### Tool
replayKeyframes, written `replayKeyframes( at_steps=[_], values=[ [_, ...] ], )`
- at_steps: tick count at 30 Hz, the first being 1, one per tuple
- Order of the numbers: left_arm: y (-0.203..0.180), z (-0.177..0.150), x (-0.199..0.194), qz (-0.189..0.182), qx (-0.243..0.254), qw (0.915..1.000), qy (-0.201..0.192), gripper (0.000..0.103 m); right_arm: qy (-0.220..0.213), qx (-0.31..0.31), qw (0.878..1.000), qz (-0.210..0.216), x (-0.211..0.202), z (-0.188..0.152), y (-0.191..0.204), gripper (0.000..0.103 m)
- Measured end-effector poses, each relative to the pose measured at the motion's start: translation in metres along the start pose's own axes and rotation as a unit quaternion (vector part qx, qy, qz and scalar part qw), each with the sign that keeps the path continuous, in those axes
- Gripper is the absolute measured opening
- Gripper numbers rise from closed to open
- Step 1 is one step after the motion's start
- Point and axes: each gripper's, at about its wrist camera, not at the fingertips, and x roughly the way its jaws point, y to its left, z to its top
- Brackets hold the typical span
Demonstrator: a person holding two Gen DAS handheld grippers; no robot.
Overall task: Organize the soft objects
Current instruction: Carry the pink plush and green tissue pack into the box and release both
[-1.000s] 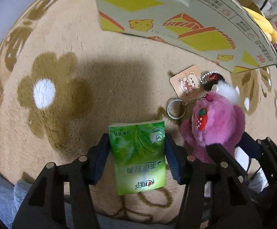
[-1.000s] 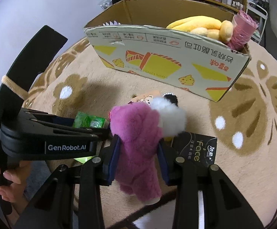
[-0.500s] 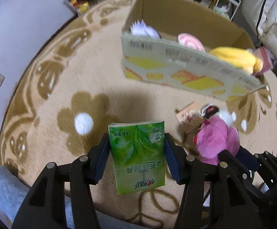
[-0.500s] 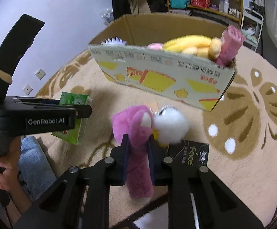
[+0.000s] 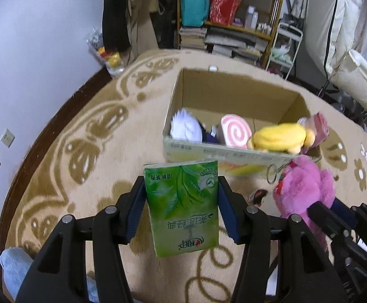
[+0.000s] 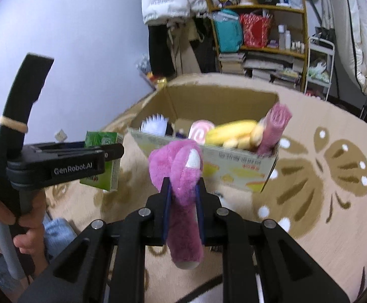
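Both hands have lifted their loads off the rug since a moment ago, and the open cardboard box [image 5: 234, 151] now shows its inside. The left gripper [image 5: 181, 202] clamps the green tissue pack [image 5: 183, 207]; the right gripper [image 6: 182, 192] squeezes the pink plush toy [image 6: 181, 176] tight. Both hang just short of the box's near wall. Best to clear that rim first, aim for the bare floor behind the yellow plush [image 5: 279, 136], then release.

The printed front wall of the open cardboard box [image 5: 234, 152] is smeared by blur, its lettering unreadable. The green tissue pack [image 5: 183, 209] covers part of it. A dark purple item [image 5: 210, 136] between the box's toys is too hidden to identify.
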Motion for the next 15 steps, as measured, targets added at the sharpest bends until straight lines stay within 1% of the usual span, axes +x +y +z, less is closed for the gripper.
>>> replayKeyframes(
  at_steps=[4,10,15],
  values=[
    [-0.003,0.01,-0.006,0.009,0.012,0.9995,-0.03,0.054,-0.024,0.006,1.0,-0.003,-0.005,0.014,-0.001,0.019],
    [-0.007,0.033,-0.01,0.004,0.022,0.9976,-0.065,0.054,-0.055,0.004,0.998,-0.006,-0.008,0.039,-0.007,0.019],
    [-0.013,0.053,-0.01,0.008,0.043,0.9939,-0.102,0.054,-0.069,0.003,0.998,-0.002,-0.001,0.061,-0.011,0.019]
  ],
)
